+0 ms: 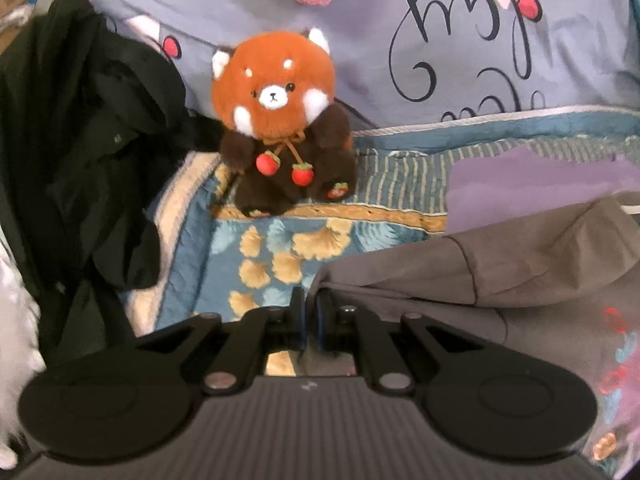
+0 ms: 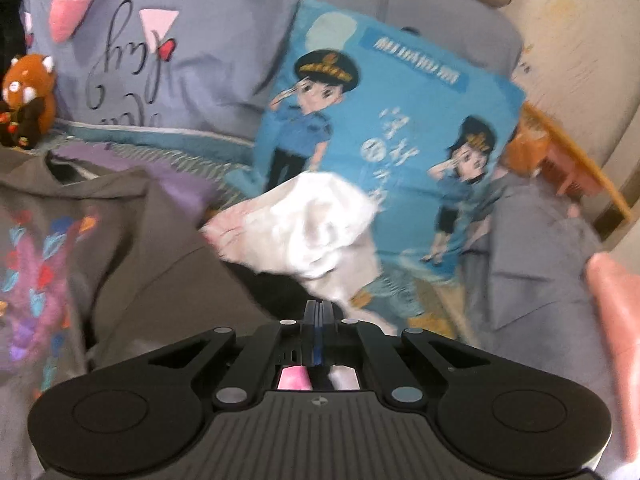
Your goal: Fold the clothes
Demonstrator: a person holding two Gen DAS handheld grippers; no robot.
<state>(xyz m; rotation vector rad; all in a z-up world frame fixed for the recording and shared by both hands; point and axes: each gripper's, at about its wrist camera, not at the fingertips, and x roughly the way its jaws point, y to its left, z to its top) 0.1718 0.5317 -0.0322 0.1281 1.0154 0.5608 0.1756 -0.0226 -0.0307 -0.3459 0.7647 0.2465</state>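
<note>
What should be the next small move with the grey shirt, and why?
Probably lift both grippers a little more and carry the held edge over the shirt's printed front. The left gripper looks shut on the edge of the grey shirt; the right gripper is shut too, though what it pinches is unclear. The shirt lies crumpled, not yet folded.

Ahead of your left gripper [image 1: 310,304], bare bedspread [image 1: 256,248] gives free passage up to the red panda plush [image 1: 280,120]. Black clothing [image 1: 80,140] blocks the bed's left edge; the grey shirt [image 1: 500,264] fills the right.
</note>
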